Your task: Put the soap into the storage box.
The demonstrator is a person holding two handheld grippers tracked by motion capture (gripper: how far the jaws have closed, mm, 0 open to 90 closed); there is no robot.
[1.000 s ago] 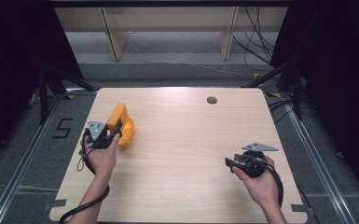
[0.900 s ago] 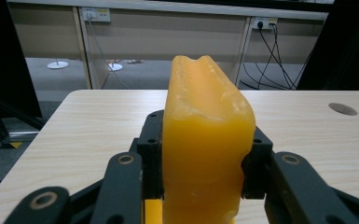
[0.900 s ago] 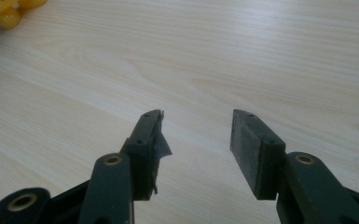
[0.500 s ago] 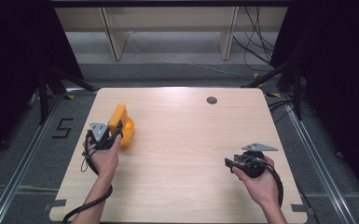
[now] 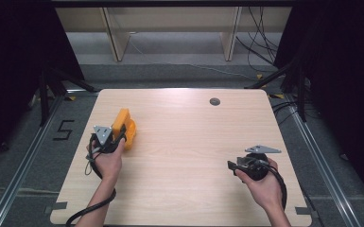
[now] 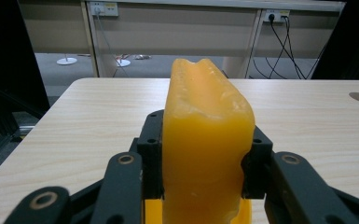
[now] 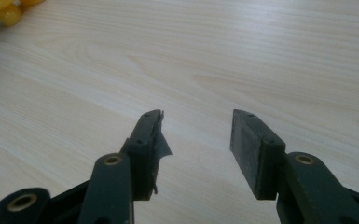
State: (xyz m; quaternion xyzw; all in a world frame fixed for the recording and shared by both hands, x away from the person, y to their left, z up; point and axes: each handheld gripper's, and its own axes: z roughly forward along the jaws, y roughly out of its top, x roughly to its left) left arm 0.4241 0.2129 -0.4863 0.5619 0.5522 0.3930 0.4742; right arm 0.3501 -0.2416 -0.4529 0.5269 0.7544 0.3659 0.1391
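Note:
A yellow-orange moulded object stands on the left part of the wooden table. My left gripper is shut on it from the near side. In the left gripper view the yellow-orange object rises upright between the two black pads of the left gripper, which press on its sides. My right gripper is held low over the right front of the table and points left. Its jaws stand apart in the right gripper view with bare wood between them. A rounded bit of the yellow-orange object shows at that view's top-left corner.
A dark round cable hole sits near the table's far edge. Beyond the table are wooden shelf legs and loose cables on the floor. A taped figure 5 marks the floor at left.
My left hand and gripper have edged slightly right, closer in on the yellow-orange object. The right gripper has stayed put.

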